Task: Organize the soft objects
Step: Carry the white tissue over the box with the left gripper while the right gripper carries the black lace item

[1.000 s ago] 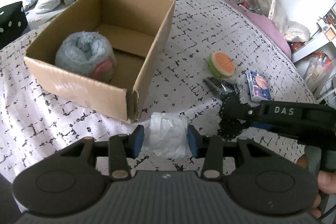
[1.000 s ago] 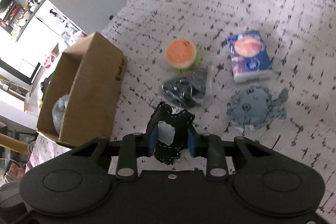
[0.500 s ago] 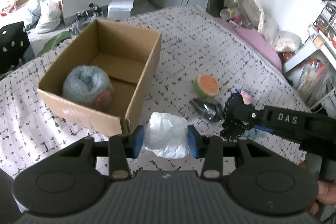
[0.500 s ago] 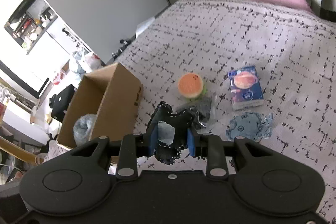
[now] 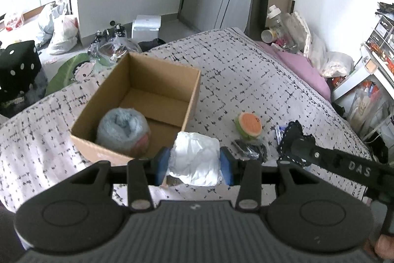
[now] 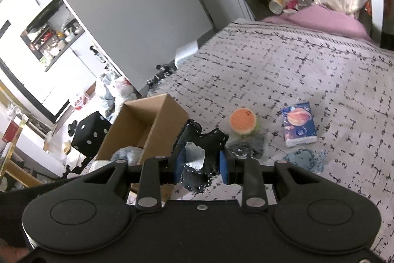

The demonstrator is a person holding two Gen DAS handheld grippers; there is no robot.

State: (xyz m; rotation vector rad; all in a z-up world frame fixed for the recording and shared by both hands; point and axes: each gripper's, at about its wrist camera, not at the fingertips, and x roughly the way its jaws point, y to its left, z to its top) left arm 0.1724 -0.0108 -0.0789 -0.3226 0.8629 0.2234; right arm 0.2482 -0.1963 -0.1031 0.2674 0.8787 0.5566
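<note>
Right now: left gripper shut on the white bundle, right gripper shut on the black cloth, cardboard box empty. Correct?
Not quite. The cardboard box is not empty: the left wrist view shows a grey fluffy roll inside. The left gripper does hold the white bundle, and the right gripper the black cloth.

Left gripper (image 5: 195, 165) clamps a white crumpled bundle (image 5: 195, 159) beside the cardboard box (image 5: 157, 70) holding a grey fuzzy roll (image 5: 122, 128).
</note>
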